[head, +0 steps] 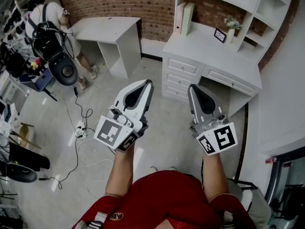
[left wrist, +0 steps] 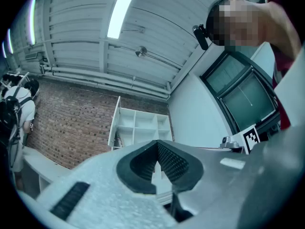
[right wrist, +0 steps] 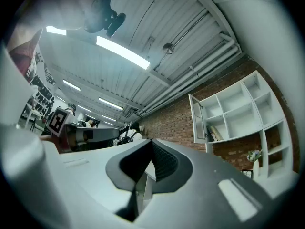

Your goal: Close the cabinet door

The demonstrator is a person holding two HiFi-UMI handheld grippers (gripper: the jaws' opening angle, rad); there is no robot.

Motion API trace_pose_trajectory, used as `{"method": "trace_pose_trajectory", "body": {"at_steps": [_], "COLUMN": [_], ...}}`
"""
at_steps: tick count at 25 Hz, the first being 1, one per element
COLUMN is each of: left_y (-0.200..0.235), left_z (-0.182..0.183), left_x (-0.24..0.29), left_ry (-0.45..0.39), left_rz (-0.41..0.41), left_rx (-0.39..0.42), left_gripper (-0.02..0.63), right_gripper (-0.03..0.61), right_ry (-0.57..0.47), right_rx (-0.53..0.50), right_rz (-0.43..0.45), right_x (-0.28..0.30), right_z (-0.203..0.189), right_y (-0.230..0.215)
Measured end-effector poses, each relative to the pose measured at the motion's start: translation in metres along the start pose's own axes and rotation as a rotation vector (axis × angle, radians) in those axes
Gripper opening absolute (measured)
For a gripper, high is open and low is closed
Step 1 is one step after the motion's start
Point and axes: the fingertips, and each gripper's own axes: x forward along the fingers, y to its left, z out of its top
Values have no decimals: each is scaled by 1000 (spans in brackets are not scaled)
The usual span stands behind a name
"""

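Head view has the white bench (head: 195,49) with its shelf unit (head: 267,6) across the floor. The cabinet door (right wrist: 198,118) at that unit's upper left stands wide open, well apart from both tools. Left gripper (head: 148,82) and right gripper (head: 191,87) are each pinched together on nothing and tipped a bit upward toward it, I'd guess because a door like this only needs a shove, not a grab.

The head view looks steeply down from above on the left gripper (head: 148,83), the right gripper (head: 191,88) and the floor (head: 167,128). Each gripper view sits close behind its own jaws and faces upward. Both share the shelf unit (left wrist: 143,127) with its cabinet door (right wrist: 197,118).
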Motion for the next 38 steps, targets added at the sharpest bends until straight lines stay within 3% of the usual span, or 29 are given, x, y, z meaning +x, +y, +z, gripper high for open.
{"method": "trace_pose_trajectory", "body": {"at_steps": [14, 21, 29, 38], "left_y": [43, 69, 104, 154], "left_z": [-9, -18, -48, -87], "left_x": [-40, -21, 45, 175], "left_ry": [-20, -17, 9, 40], "left_rz": [-59, -69, -72, -70], "left_rx": [-49, -74, -66, -21], "left_gripper": [5, 3, 4, 3], "right_gripper": [12, 12, 12, 12], "right_ry": [8, 8, -29, -69], "right_rx": [-5, -7, 16, 45], "right_rz": [-54, -70, -71, -65], "right_x": [28, 52, 89, 147], "right_z": [-16, -20, -46, -77], "right_y": [36, 14, -56, -191]}}
